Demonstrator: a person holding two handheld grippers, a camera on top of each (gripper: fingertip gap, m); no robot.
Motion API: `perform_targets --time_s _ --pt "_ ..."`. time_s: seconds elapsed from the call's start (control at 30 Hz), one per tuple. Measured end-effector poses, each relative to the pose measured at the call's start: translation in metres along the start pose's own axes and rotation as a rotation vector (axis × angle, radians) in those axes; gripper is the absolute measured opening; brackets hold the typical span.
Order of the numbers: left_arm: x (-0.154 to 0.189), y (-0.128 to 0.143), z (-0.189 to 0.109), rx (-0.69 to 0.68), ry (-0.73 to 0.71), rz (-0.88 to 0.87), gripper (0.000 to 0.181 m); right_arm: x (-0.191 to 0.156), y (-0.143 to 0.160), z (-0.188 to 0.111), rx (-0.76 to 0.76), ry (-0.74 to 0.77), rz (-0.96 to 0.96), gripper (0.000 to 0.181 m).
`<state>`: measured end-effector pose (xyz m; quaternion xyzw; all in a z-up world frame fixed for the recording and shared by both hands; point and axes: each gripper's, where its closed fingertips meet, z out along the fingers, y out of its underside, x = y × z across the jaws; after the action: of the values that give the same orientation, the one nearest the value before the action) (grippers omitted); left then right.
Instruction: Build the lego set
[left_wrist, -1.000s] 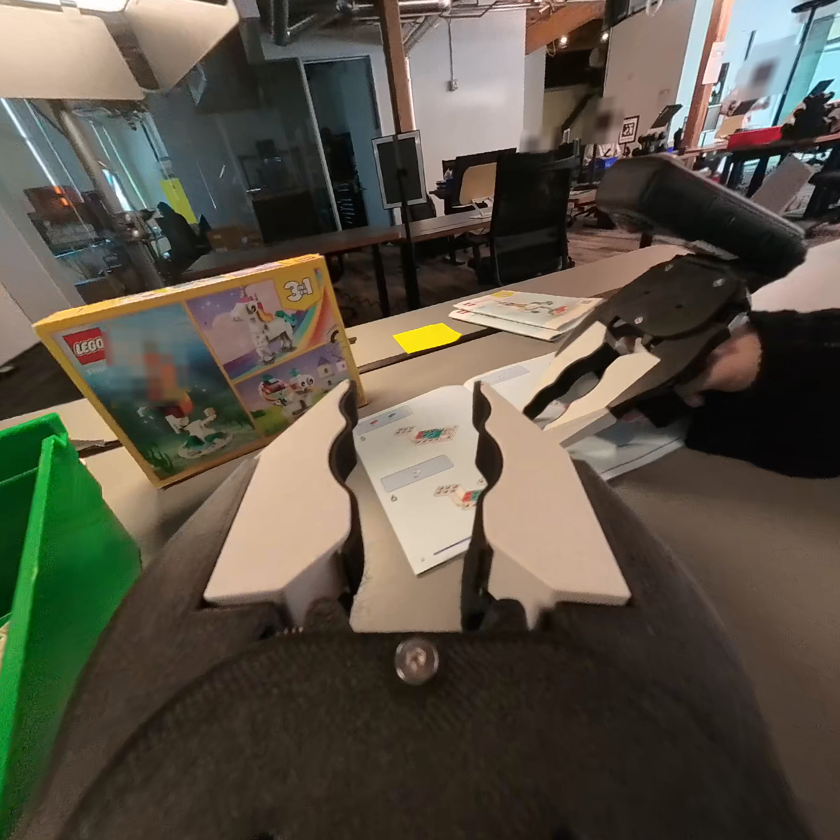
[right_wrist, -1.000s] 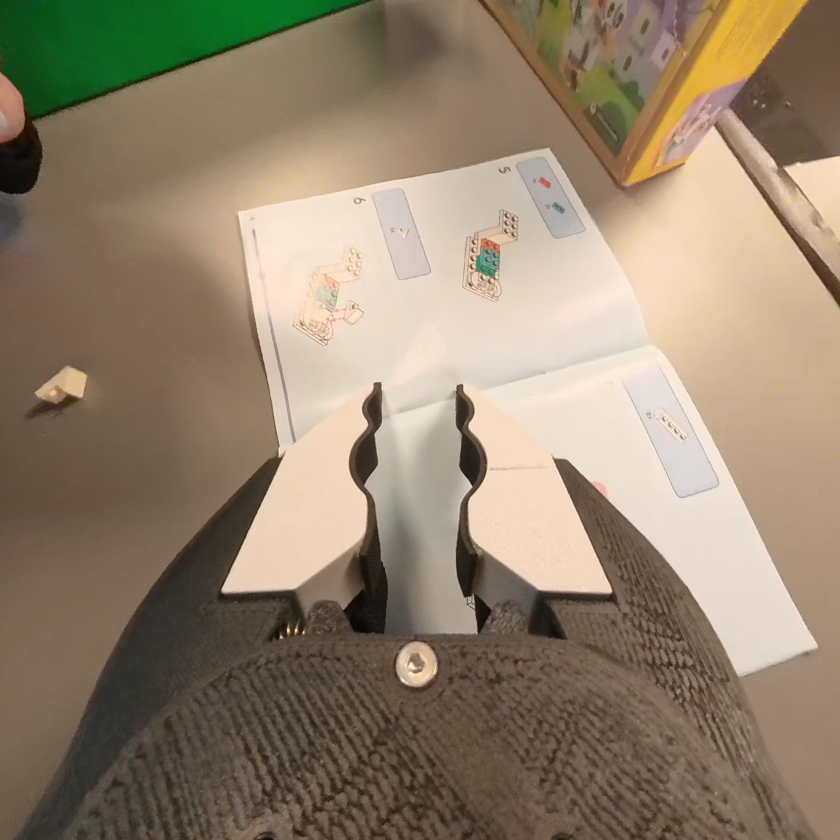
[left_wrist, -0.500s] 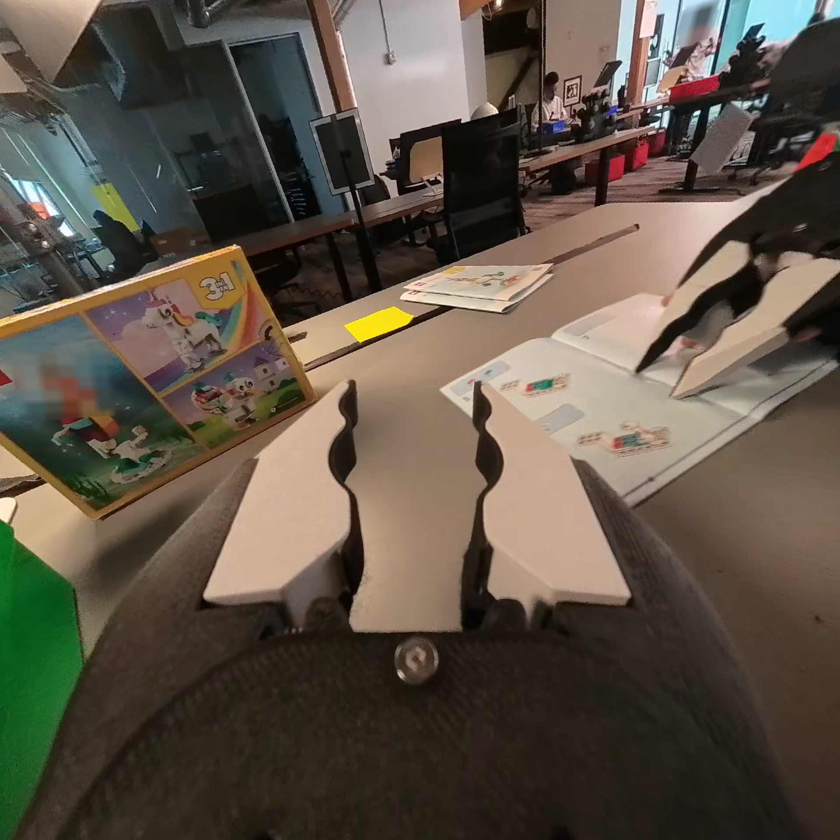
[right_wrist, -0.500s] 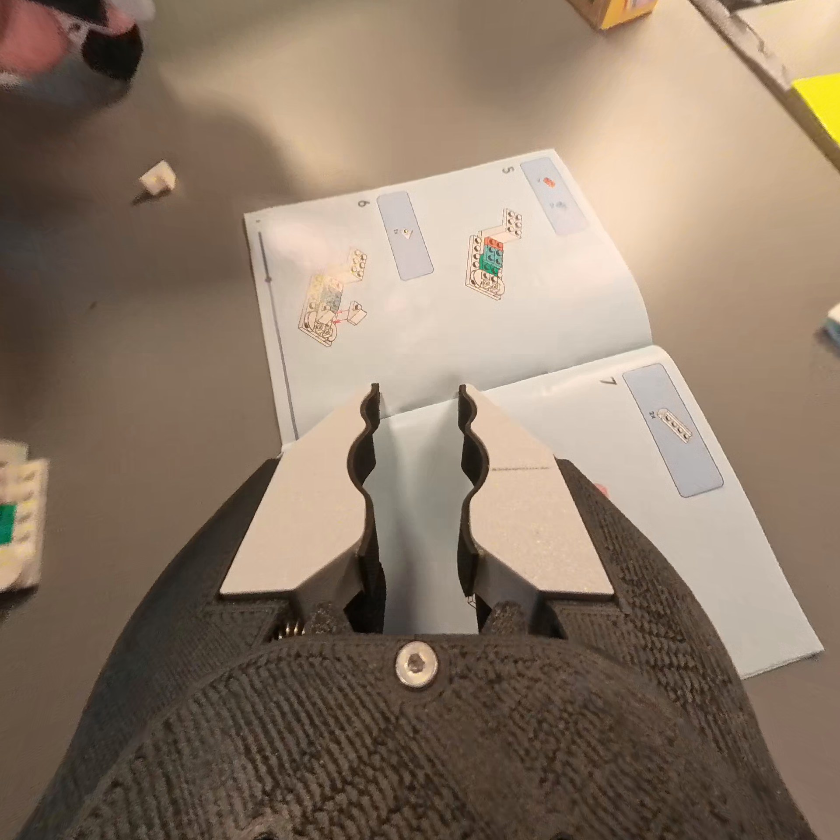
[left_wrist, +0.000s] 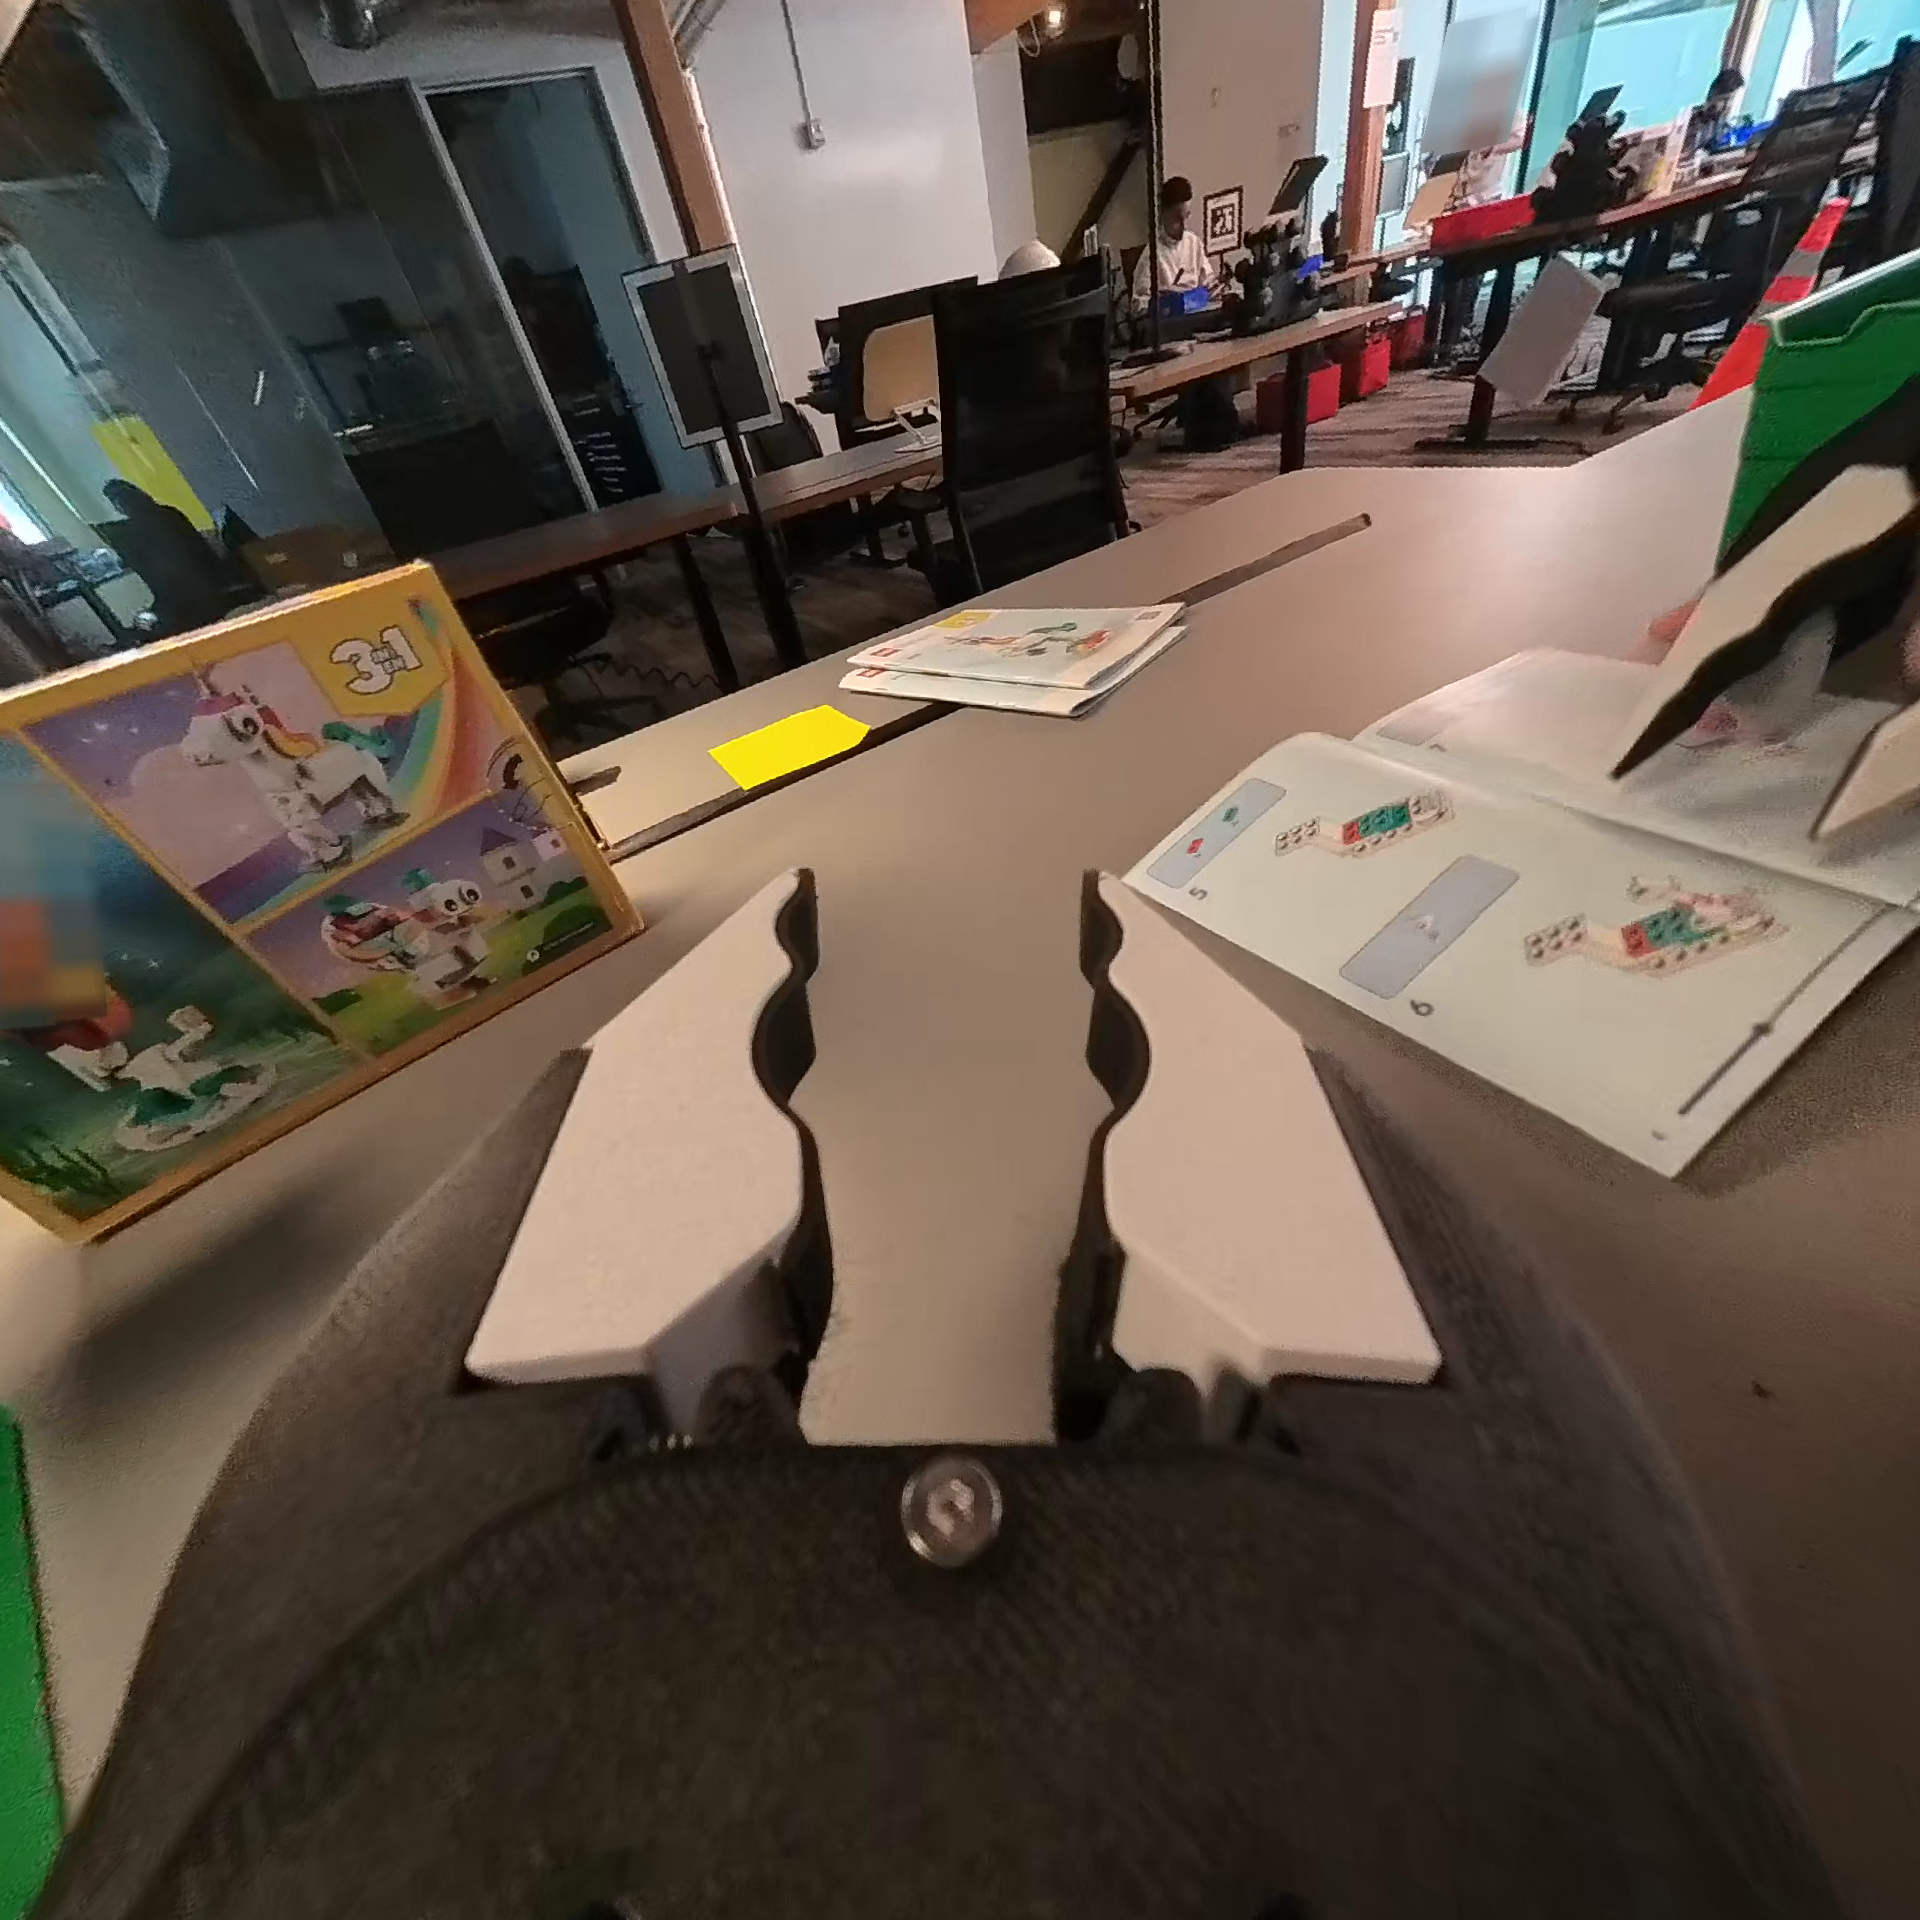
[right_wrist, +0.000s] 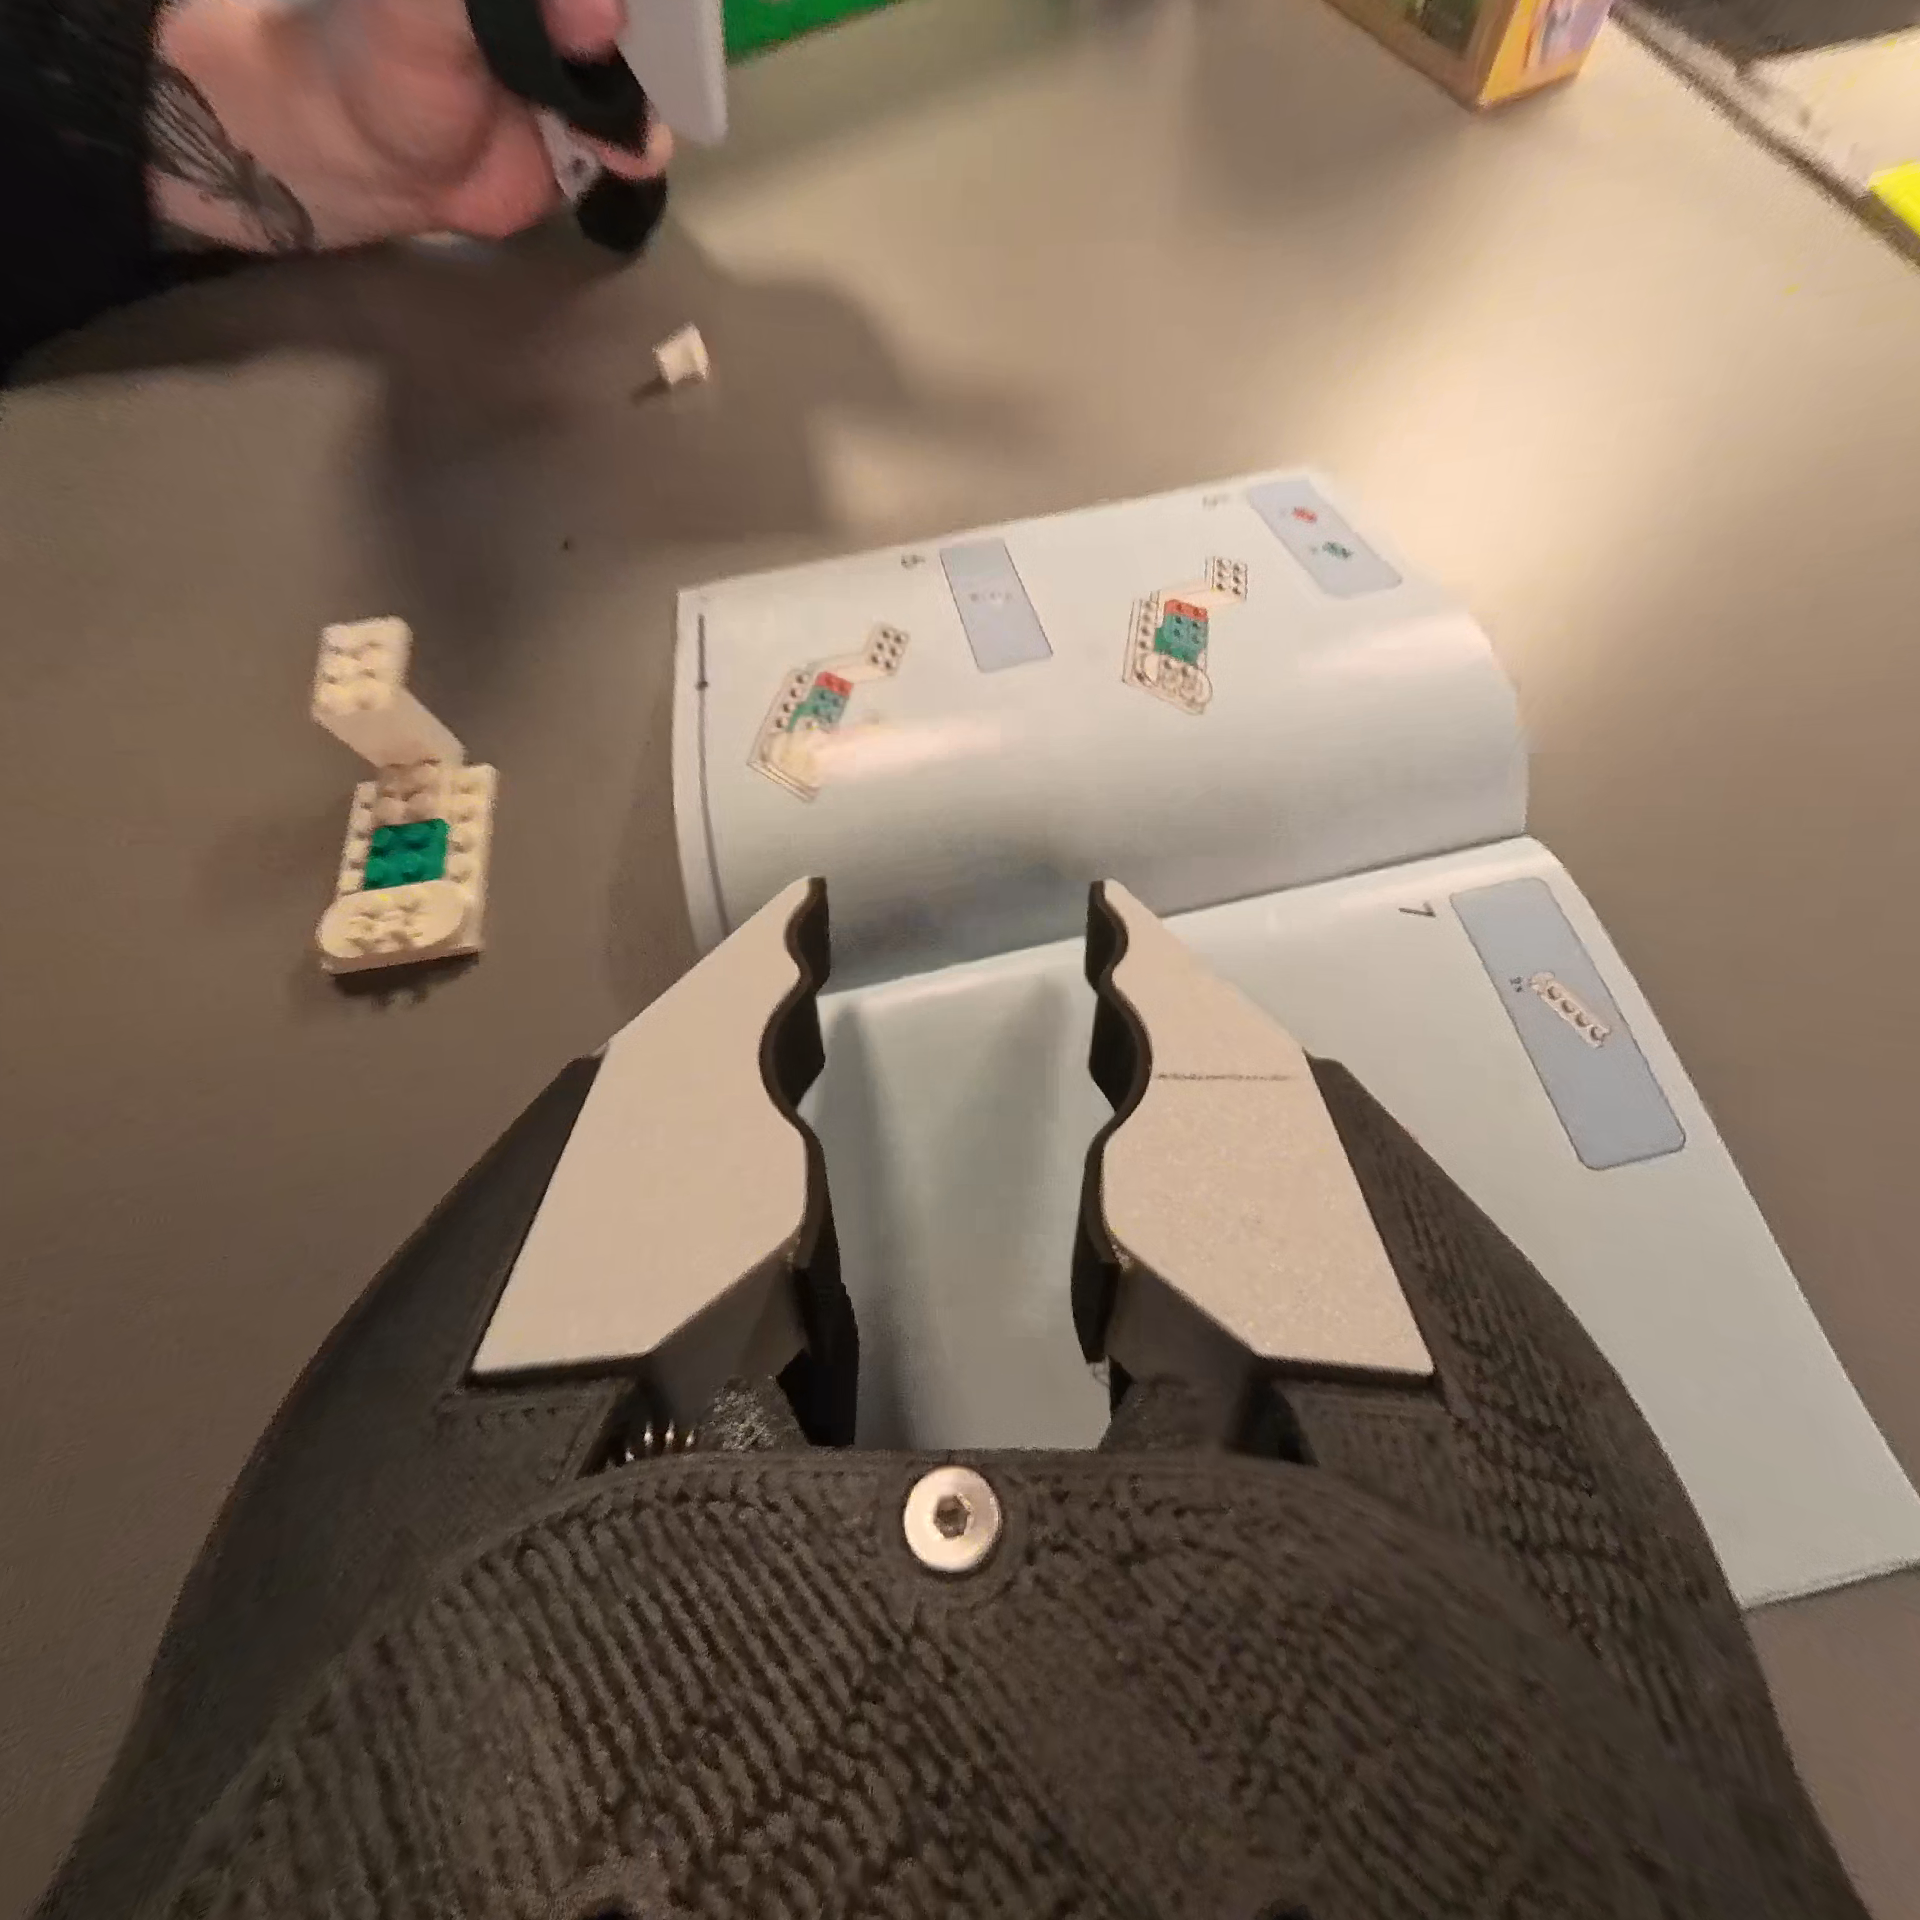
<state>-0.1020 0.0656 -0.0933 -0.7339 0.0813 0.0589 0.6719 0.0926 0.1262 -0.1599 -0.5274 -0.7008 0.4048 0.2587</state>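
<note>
Booklet (right_wrist: 1195, 748) is lying open under spread, empty right tongs (right_wrist: 956, 914); left tongs (left_wrist: 945, 894) are gaping empty beside box (left_wrist: 270, 873) on surface (left_wrist: 935, 790).

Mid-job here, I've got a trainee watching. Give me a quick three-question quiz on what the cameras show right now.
1. True or false: the right gripper is clamped on a brick.
2. Multiple choice: the partly built model lies A) on the open instruction booklet, B) on the bare table to its left in the right wrist view, C) inside the box.
3. Fill in: the brick set into the model's white base is ____.

Key: 1 false, its jaws are open and empty, like the left gripper. 2 B. 3 green.
</note>
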Motion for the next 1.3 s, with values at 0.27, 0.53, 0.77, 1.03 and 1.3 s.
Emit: perform_targets --time_s 0.27,0.53,0.77,1.03,1.3 --pt "-0.004 -0.003 -0.003 0.018 -0.009 -0.005 0.050 0.025 -0.084 -0.070 0.652 0.312 -0.126 0.047" --pt "-0.004 -0.006 -0.004 0.040 -0.008 -0.018 0.049 0.066 -0.081 -0.112 0.654 1.040 -0.396 0.017" --pt "-0.001 -0.007 -0.005 0.047 0.001 -0.005 0.049 0.078 -0.074 -0.118 0.603 1.116 -0.384 0.011" --pt "-0.007 -0.016 -0.008 0.087 -0.068 0.015 0.066 0.084 -0.069 -0.115 0.572 1.124 -0.372 0.010" --pt "0.027 -0.031 -0.020 0.158 0.053 0.129 0.067 0.087 -0.065 -0.118 0.540 1.165 -0.372 0.009"
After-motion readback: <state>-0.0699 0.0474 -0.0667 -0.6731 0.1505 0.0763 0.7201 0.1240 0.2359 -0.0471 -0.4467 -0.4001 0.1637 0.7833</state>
